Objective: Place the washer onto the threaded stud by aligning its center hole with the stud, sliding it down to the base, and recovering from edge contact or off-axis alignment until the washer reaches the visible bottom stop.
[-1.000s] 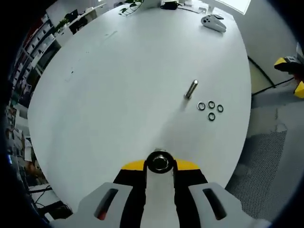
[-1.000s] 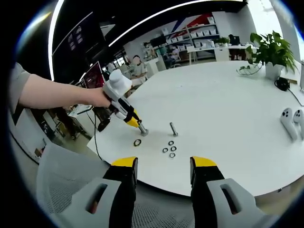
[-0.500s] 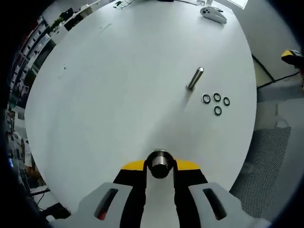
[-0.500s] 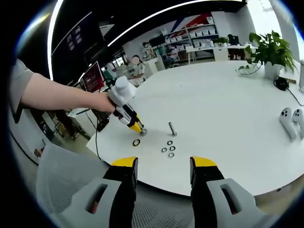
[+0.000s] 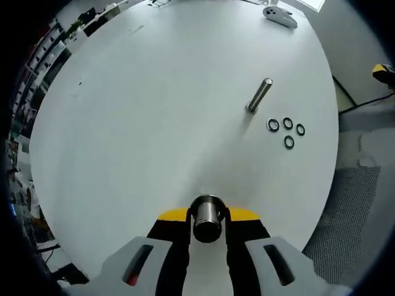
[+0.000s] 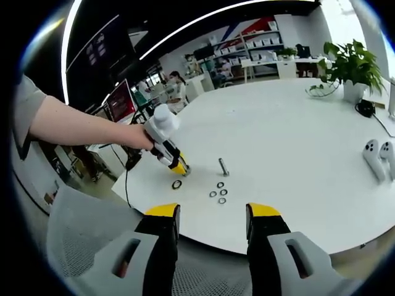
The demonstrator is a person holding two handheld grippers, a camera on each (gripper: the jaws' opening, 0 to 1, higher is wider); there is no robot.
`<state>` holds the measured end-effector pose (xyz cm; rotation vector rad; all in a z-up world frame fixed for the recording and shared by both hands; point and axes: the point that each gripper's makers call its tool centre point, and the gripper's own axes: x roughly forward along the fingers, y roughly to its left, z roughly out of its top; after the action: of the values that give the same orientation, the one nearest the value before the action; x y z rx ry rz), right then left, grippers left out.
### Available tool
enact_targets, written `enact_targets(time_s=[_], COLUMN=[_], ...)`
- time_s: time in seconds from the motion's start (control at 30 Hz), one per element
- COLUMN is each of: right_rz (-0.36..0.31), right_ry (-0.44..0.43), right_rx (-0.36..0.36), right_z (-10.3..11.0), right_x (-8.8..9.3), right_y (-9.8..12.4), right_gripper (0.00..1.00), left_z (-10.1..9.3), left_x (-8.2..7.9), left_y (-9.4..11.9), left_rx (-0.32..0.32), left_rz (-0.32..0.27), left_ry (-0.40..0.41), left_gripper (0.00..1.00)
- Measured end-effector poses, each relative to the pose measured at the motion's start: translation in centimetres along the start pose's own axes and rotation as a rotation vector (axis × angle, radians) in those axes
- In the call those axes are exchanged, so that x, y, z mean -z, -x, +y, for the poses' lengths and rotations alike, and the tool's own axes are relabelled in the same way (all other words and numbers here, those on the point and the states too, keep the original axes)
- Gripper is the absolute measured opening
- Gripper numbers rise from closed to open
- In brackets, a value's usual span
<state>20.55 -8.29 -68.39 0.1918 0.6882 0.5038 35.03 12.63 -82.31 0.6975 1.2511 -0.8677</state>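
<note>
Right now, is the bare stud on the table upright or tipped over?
Upright. In the right gripper view the stud stands on end on the white table, with the loose washers lying flat beside it.

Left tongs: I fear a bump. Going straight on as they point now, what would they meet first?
Probably bare table, past the stud they hold; the other stud and washers sit off to the right. Depth unclear.

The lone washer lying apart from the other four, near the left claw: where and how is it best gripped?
The lone washer lies flat on the white table, so I would come from above and pinch its outer rim across its width, leaving the centre hole free for the upright stud. The side facing away from the left claw, which hangs close beside it, looks more open.
</note>
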Motion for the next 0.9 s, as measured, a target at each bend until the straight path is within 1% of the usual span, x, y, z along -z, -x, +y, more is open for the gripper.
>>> enact_targets(time_s=[0.3,0.47,0.6,0.67,0.73,0.87,0.9], right_rz=[-0.008,-0.016,-0.019,-0.02,-0.021,-0.021,-0.021], right_ry=[-0.003,-0.008,-0.009,-0.008,-0.007,-0.003,-0.003], right_rx=[0.001,0.002,0.003,0.001,0.0,-0.003,-0.003], right_z=[-0.06,-0.12,-0.12,-0.08,-0.03,0.05,0.05], right_x=[-0.11,-0.19,-0.23,-0.24,-0.26,-0.26,-0.27], right_y=[0.04,0.12,0.16,0.15,0.15,0.14,0.15], right_gripper=[0.45,0.45,0.45,0.45,0.45,0.45,0.45], left_z=[0.18,0.13,0.09,0.08,0.12,0.26,0.38], left_x=[-0.03,-0.2,-0.07,-0.07,-0.2,-0.12,0.03], left_y=[-0.19,-0.38,-0.54,-0.46,-0.3,0.24,0.34], left_rx=[-0.012,-0.009,-0.024,-0.031,-0.039,-0.057,-0.06], left_rz=[-0.003,-0.021,-0.026,-0.031,-0.046,-0.062,-0.064], left_ry=[0.002,0.016,0.024,0.03,0.055,0.086,0.093], left_gripper=[0.2,0.22,0.28,0.29,0.32,0.4,0.4])
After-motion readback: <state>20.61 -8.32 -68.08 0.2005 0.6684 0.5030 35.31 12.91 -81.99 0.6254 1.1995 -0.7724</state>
